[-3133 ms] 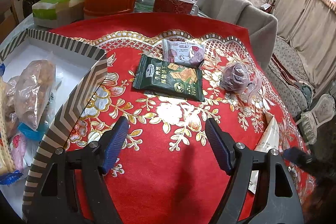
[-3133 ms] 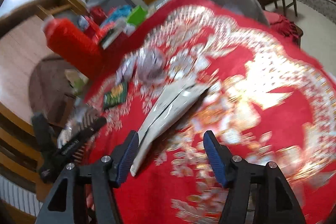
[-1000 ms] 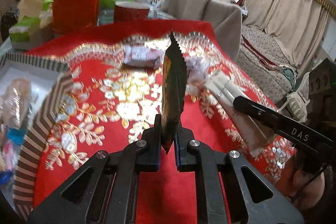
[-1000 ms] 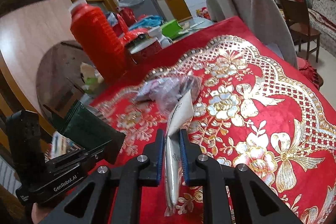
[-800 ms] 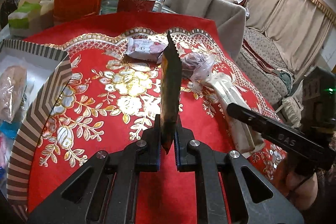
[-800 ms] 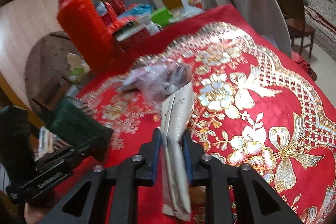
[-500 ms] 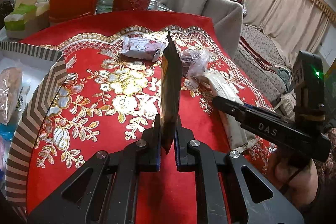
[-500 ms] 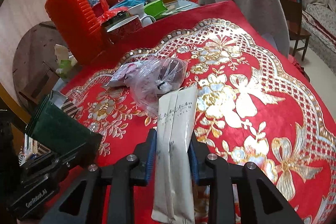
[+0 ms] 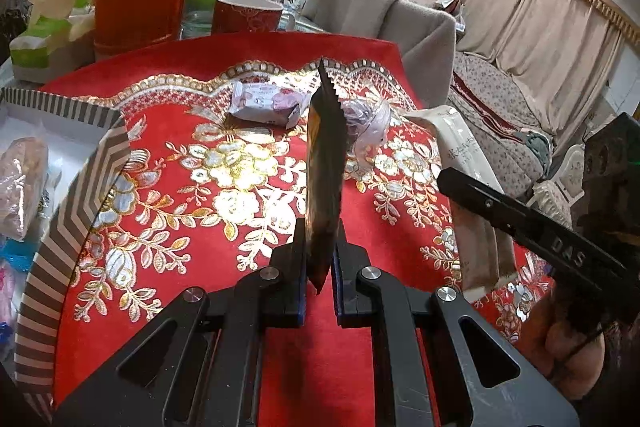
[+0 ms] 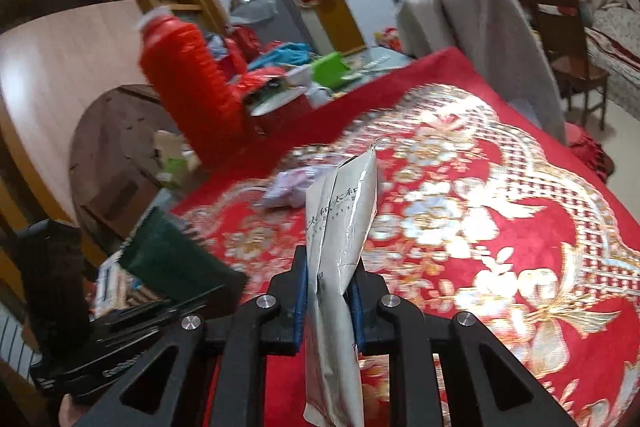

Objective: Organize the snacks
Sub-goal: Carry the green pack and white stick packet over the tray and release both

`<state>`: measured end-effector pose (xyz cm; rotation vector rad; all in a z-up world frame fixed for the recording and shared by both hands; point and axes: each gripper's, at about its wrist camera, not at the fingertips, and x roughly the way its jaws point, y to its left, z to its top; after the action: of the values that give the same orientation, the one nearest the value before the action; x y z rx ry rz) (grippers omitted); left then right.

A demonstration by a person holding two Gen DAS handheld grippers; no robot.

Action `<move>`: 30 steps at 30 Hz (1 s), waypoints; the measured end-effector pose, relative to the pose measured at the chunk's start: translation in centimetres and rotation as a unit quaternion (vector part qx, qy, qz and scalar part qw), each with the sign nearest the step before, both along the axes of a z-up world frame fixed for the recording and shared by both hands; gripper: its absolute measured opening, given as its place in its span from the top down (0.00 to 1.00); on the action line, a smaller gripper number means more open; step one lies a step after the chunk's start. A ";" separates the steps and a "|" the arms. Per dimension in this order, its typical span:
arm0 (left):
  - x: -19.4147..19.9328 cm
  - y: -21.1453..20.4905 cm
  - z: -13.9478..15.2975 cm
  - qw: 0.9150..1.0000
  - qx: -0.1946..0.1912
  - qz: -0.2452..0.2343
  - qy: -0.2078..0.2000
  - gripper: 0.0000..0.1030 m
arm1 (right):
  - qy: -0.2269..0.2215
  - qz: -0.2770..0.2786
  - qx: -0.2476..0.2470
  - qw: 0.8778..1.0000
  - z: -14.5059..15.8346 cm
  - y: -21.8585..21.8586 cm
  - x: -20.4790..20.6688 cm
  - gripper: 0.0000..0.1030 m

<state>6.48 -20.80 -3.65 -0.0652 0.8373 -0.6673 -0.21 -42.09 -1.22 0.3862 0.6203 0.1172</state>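
Right now, at the far left of the left wrist view, the striped box (image 9: 80,187) is sitting on the red tablecloth (image 9: 168,307) with wrapped snacks already lying inside it. Moving right, the left gripper (image 9: 320,267) is pinching the green packet (image 9: 324,179) by its lower edge, with the jaws pressed together on it, so the packet is standing upright and edge-on above the cloth. Beyond it, two loose snacks are lying near the far edge: a pink wrapper (image 9: 264,103) and, just to its right, a clear bag (image 9: 366,123). Further right, the right gripper (image 10: 328,291) is pinching the white pouch (image 10: 340,227) near its middle; in the right wrist view the pouch is twisting between the pads, with its lower end hanging below the jaws.

The step in hand looks like carrying both packets to the box. To do it well, the person should probably be moving the left gripper first, since the box is lying on that side, lifting the green packet over the striped wall before letting go. The white pouch is long and floppy, so the right gripper would do best keeping it high enough that the hanging end is not dragging over the loose snacks, and crossing behind the left gripper rather than into it.
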 end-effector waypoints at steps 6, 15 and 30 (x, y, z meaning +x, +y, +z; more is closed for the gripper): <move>-0.4 1.3 1.6 1.000 0.003 0.023 -0.020 0.92 | -0.039 0.024 -0.022 0.999 1.7 3.0 -0.8 0.83; -0.4 2.8 2.6 0.998 0.006 0.046 -0.034 0.92 | -0.042 0.040 -0.040 0.998 2.2 5.8 -1.0 0.83; -0.4 10.9 6.7 0.993 -0.050 0.101 -0.045 0.92 | -0.058 0.093 -0.060 0.992 4.9 12.7 0.5 0.83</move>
<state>6.12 -9.94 3.07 -0.2071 0.6992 -0.5169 0.33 -29.35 3.67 0.2035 0.5446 0.2768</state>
